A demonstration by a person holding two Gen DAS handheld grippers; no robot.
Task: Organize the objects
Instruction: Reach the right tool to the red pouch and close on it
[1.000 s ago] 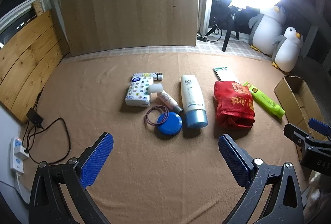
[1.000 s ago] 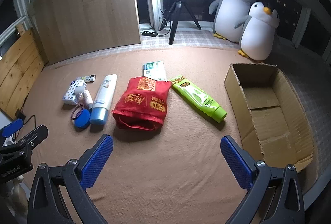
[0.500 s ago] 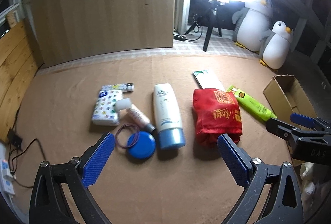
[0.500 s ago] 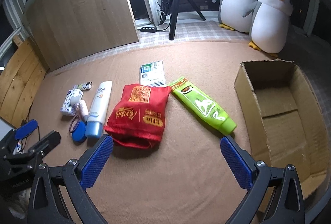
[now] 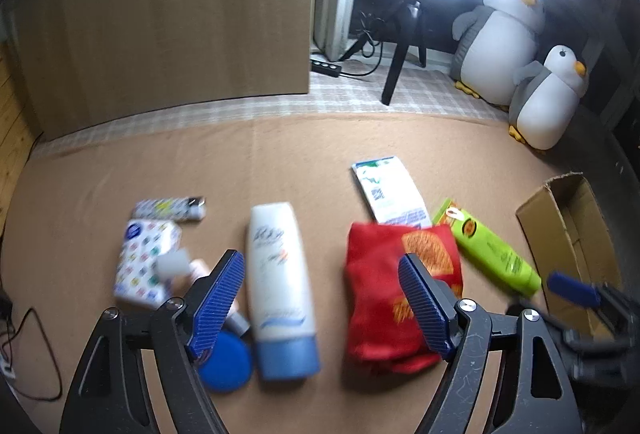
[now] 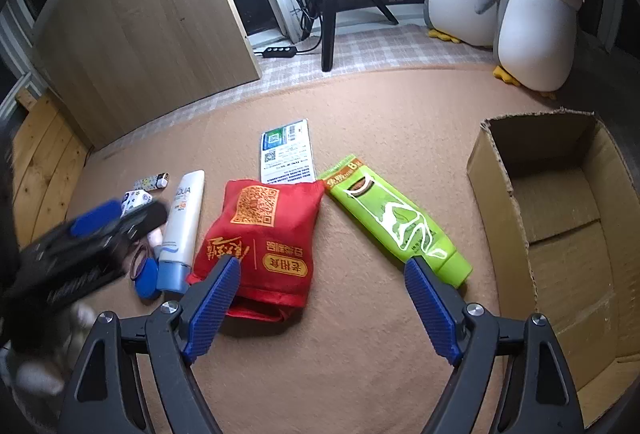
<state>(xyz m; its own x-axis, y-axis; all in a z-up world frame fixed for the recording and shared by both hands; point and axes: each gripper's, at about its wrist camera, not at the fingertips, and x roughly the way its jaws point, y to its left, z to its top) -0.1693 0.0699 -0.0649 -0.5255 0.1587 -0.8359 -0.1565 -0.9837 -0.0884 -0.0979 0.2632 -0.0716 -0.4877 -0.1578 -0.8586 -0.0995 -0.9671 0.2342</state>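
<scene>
On the tan mat lie a red pouch (image 6: 260, 234), a green tube (image 6: 396, 222), a white tube with a blue cap (image 5: 280, 282), a white leaflet (image 6: 286, 151), a blue round tin (image 5: 224, 360), a patterned tissue pack (image 5: 142, 262) and a lighter (image 5: 170, 209). My left gripper (image 5: 320, 308) is open, low over the white tube and the red pouch (image 5: 394, 298). My right gripper (image 6: 320, 308) is open, above the mat between the red pouch and the green tube. Both are empty.
An open cardboard box (image 6: 560, 234) lies at the right. Two plush penguins (image 6: 532, 13) and a ring-light tripod (image 6: 328, 13) stand at the back. A wooden board (image 6: 140, 25) leans at the back left. The left gripper shows blurred in the right wrist view (image 6: 100, 230).
Both grippers have moved forward and down toward the objects. The left one now hangs over the white tube and red pouch. Both stay open.
</scene>
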